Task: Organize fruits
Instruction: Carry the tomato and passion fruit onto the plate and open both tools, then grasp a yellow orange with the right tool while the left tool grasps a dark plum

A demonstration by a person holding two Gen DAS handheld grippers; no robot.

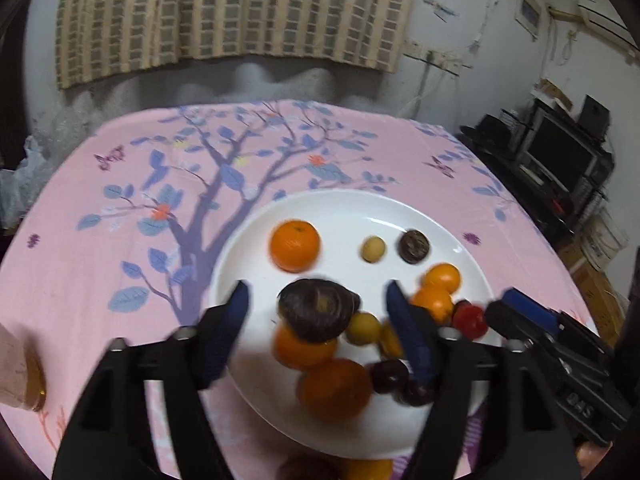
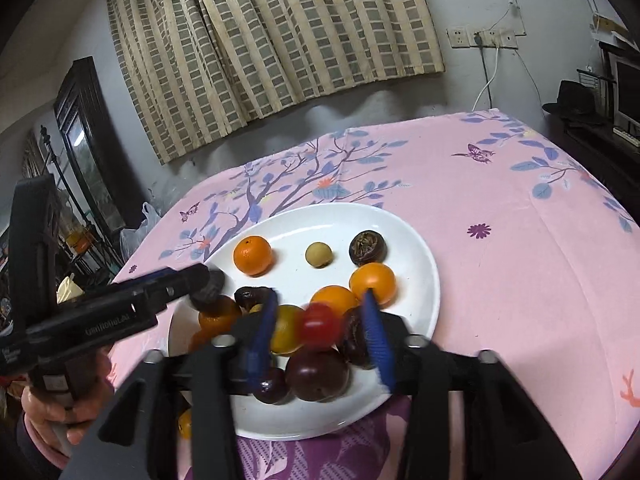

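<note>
A white plate on the pink cloth holds several fruits: oranges, a small tan fruit, a dark wrinkled fruit, dark plums. My left gripper is open, with a blurred dark purple fruit between its blue fingers, not touching either. My right gripper is open, with a blurred red tomato between its fingers. It also shows in the left wrist view.
The table wears a pink cloth with a tree print. A checked curtain hangs behind. Dark shelves with a screen stand at the right. More fruit lies off the plate at the near edge.
</note>
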